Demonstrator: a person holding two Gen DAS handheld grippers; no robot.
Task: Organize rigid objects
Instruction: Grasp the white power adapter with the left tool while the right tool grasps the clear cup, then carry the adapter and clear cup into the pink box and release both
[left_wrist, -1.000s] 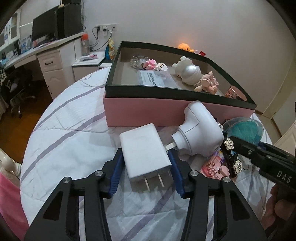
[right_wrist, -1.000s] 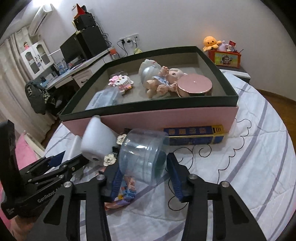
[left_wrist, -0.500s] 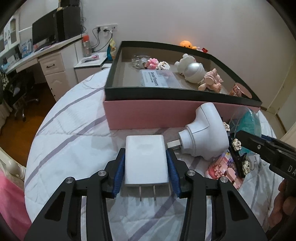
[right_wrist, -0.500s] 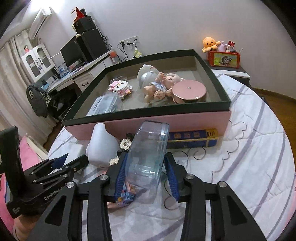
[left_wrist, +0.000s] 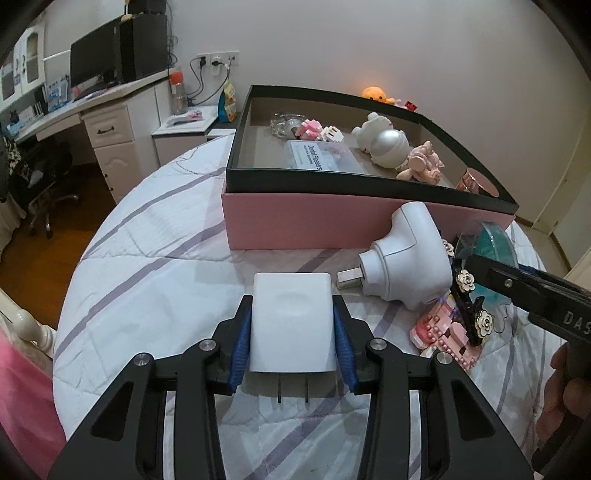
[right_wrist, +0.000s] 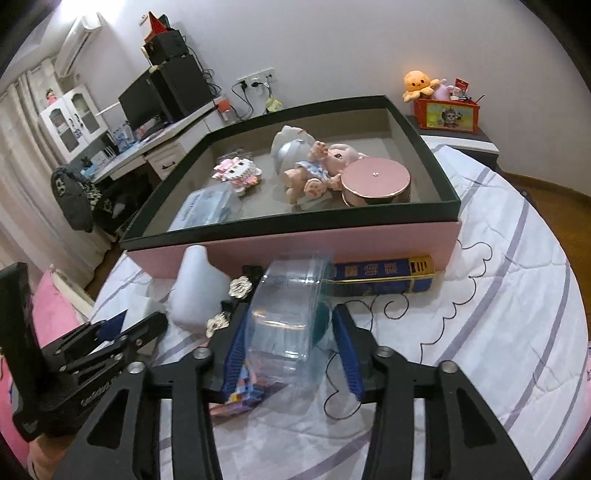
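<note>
The left gripper (left_wrist: 292, 334) is clamped on a flat white charger (left_wrist: 293, 322), its blue pads pressed to both long sides and the two prongs pointing back toward the handle, just in front of the pink box (left_wrist: 295, 218). The right gripper (right_wrist: 291, 345) pinches a clear round plastic case (right_wrist: 291, 314) with something teal inside, also just in front of the box wall. The step in hand looks like carrying both pieces into the box: each should rise clear of the black rim before crossing, then come down on bare floor, away from the doll (right_wrist: 321, 166) and the rose-gold tin (right_wrist: 375, 181). The case's grip looks the riskier, since its curved, slick sides could slip. A white plug adapter (left_wrist: 406, 258), flower hair clips (left_wrist: 465, 295) and a blue-and-gold packet (right_wrist: 380, 277) lie against the box's front. Legible writing: "Dental Flossers" on the clear pack (left_wrist: 321, 157) inside the box; "DAS" on the right gripper's arm; the packet's characters are too small to read.
</note>
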